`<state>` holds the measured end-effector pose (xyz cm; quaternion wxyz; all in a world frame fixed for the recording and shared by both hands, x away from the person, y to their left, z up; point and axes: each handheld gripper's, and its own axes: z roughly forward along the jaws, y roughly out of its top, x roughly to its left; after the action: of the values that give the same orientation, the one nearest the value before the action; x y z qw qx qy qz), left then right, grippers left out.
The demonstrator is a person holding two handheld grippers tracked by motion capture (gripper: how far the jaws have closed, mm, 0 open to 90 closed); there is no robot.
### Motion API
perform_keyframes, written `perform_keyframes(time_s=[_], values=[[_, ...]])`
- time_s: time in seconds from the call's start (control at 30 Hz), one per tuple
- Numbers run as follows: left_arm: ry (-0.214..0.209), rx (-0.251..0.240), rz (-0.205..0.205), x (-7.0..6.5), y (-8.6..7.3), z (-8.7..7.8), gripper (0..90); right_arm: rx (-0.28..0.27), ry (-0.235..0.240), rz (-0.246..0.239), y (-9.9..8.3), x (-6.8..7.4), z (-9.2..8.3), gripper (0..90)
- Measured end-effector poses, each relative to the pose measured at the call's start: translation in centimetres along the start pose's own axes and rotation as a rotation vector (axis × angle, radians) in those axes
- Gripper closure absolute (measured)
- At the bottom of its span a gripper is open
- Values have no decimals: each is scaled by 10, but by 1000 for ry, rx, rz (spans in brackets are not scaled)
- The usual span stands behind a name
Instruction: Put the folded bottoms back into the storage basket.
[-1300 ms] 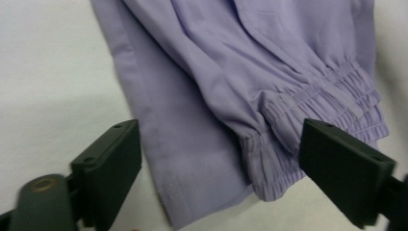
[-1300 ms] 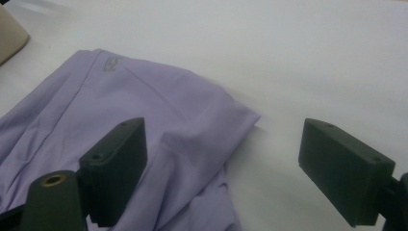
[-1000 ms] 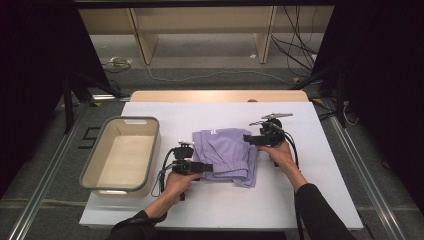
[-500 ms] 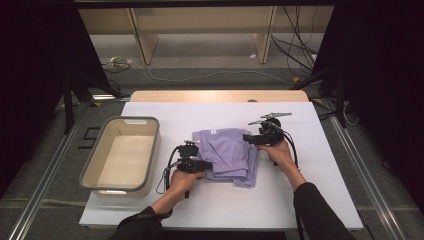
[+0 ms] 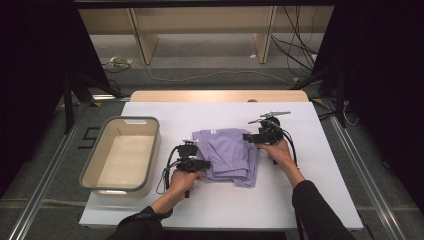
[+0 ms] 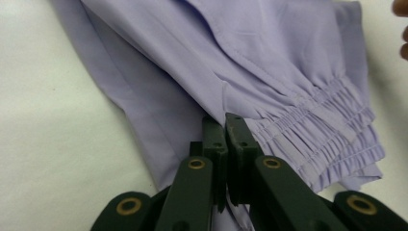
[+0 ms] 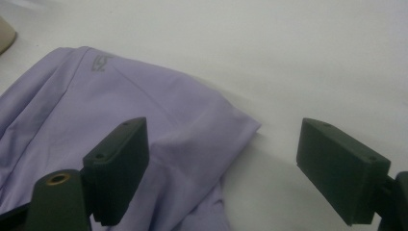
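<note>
Lilac garment [image 5: 227,154] folded near the middle of the white desk [image 5: 320,200], left gripper [image 6: 225,126] with fingers clamped on its near fold — pinched cloth hidden between them, right gripper [image 7: 223,163] fingers wide apart over its far edge, beige tub [image 5: 122,155] at left.

1. The lilac garment [image 7: 159,144] carries a small grey printed mark [image 7: 100,62] near one corner, too blurred to read.
2. No other text, brand or number is legible.
</note>
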<state>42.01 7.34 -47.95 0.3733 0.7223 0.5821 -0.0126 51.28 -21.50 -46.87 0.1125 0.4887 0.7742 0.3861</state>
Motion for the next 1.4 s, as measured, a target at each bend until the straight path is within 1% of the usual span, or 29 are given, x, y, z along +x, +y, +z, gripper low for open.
perform_keyframes(time_s=[0.03, 0.1, 0.17, 0.2, 0.27, 0.37, 0.53, 0.57, 0.6, 0.7, 0.77, 0.83, 0.93, 1.0, 1.03, 1.1, 1.13, 1.17, 1.23, 1.27, 1.33, 1.37, 1.4], values=[[-6, -3, -5, -1, 0, -1, 878, 2, 4, 10, 0, -2, 1, 202], [-14, -8, -2, -1, 1, -3, 879, 11, 12, 30, 1, -4, 2, 216], [-21, -9, -2, -1, 3, -6, 879, 23, 19, 37, 1, -6, 5, 230], [-26, -13, -9, -1, 3, -7, 879, 30, 24, 42, 1, -6, 7, 242], [-32, -12, -5, 0, 4, -8, 879, 42, 34, 56, 1, -7, 11, 262], [-35, -13, -10, 0, 4, -9, 880, 68, 40, 57, 2, -6, 17, 289], [-46, -8, -10, 2, 5, -10, 879, 94, 61, 64, 3, -3, 25, 392], [-47, -7, -8, 2, 5, -10, 879, 91, 49, 59, 3, -1, 25, 468], [-49, -6, -4, 3, 5, -11, 879, 97, 54, 60, 3, -1, 26, 524], [-52, -3, -5, 4, 5, -11, 879, 114, 69, 95, 4, -1, 28, 688], [-54, -1, -7, 5, 4, -10, 878, 122, 73, 102, 4, -1, 29, 787], [-53, 0, -5, 5, 4, -9, 876, 128, 76, 100, 4, 0, 29, 834], [-46, 5, 1, 7, 3, -8, 864, 131, 67, 80, 5, 4, 28, 857], [-37, 9, -2, 8, 1, -7, 818, 133, 65, 79, 5, 5, 28, 859], [-30, 14, 5, 9, 1, -7, 773, 132, 65, 80, 4, 5, 28, 859], [-14, 15, 21, 9, 0, -8, 713, 131, 65, 81, 4, 4, 28, 859], [1, 11, 24, 8, 1, -8, 674, 131, 63, 81, 4, 5, 28, 859], [24, 14, 34, 7, 1, -9, 601, 131, 64, 79, 4, 5, 28, 859], [55, 14, 30, 5, 3, -11, 538, 130, 64, 77, 4, 5, 28, 859], [72, 21, 30, 5, 3, -11, 492, 128, 64, 79, 4, 5, 28, 859], [105, 44, 47, 4, 2, -11, 419, 127, 65, 81, 3, 4, 28, 858], [105, 56, 39, 5, 2, -9, 381, 128, 65, 81, 3, 4, 28, 858], [100, 72, 35, 5, 1, -8, 373, 127, 65, 81, 3, 5, 28, 858]])
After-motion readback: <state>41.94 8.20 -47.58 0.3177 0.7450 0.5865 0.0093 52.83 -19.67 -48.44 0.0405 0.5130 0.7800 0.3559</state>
